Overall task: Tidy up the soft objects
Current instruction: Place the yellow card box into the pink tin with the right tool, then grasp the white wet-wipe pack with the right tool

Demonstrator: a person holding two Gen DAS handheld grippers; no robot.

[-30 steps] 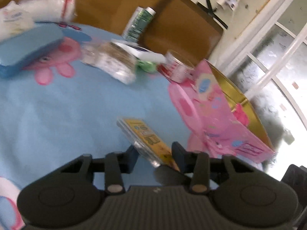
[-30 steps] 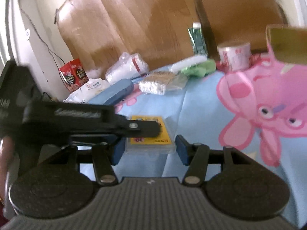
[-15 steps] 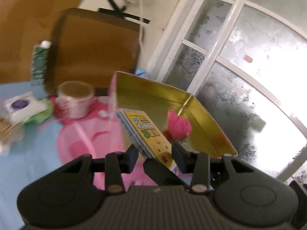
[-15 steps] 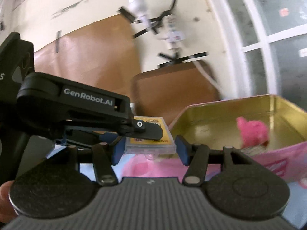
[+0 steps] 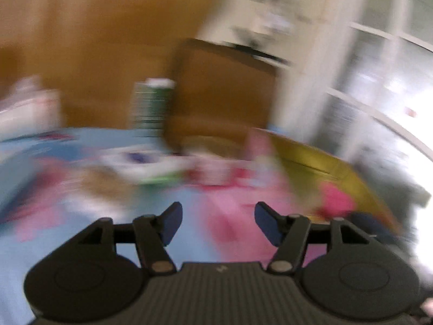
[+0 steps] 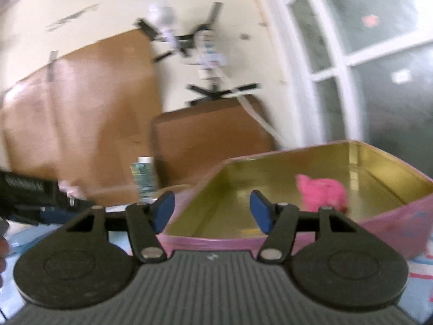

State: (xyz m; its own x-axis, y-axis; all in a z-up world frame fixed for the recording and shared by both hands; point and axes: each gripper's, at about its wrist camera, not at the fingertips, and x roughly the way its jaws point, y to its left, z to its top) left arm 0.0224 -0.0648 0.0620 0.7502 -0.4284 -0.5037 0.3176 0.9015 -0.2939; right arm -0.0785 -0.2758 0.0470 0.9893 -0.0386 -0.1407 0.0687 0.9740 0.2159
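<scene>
A pink tin box with a gold inside stands open before my right gripper, which is open and empty at the box's near rim. A pink soft object lies inside the box. A thin yellow edge shows on the box floor near the right fingers. My left gripper is open and empty above the blue cloth, left of the box; that view is heavily blurred. The pink soft object shows there too. The left gripper's body shows at the left of the right wrist view.
A blue cartoon-print cloth covers the table. On it, blurred, lie a white and green packet, a red and white cup and a white bag. A green can stands by a brown chair back. Windows are at right.
Both grippers have opened and no longer hold the yellow packet. The left gripper has swung away to the left of the box; its view is now motion-blurred.
</scene>
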